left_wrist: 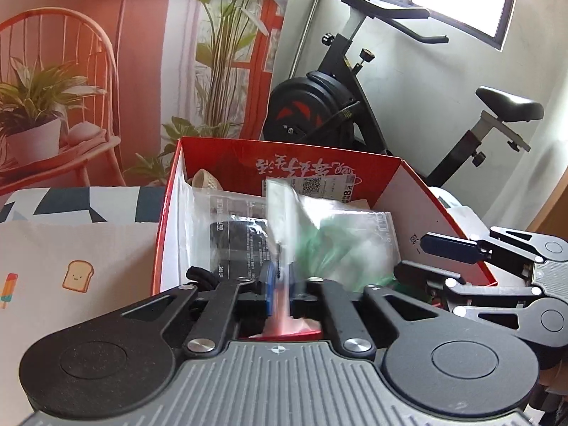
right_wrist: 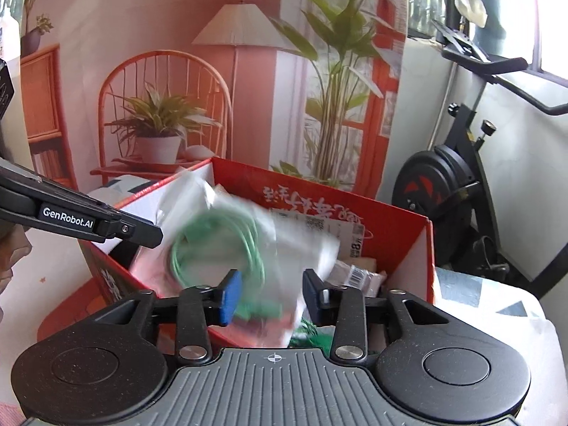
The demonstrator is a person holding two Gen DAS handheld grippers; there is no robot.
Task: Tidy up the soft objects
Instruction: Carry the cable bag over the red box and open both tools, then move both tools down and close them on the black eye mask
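A red cardboard box (left_wrist: pixel 422 209) stands open on the table, also in the right wrist view (right_wrist: pixel 422 248). My left gripper (left_wrist: pixel 280 285) is shut on the edge of a clear plastic bag (left_wrist: pixel 340 234) holding green cord, over the box. The bag (right_wrist: pixel 227 245) is blurred in the right wrist view. My right gripper (right_wrist: pixel 271 296) is open around the bag's lower part, not pinching it. It also shows at the right of the left wrist view (left_wrist: pixel 426 259). Another clear packet with a black item (left_wrist: pixel 234 238) lies in the box.
A tablecloth with toast and popsicle prints (left_wrist: pixel 71 266) lies left of the box. An exercise bike (left_wrist: pixel 348 99) stands behind it, by a printed backdrop (left_wrist: pixel 106 71). Small labelled packets (right_wrist: pixel 358 277) sit in the box's right part.
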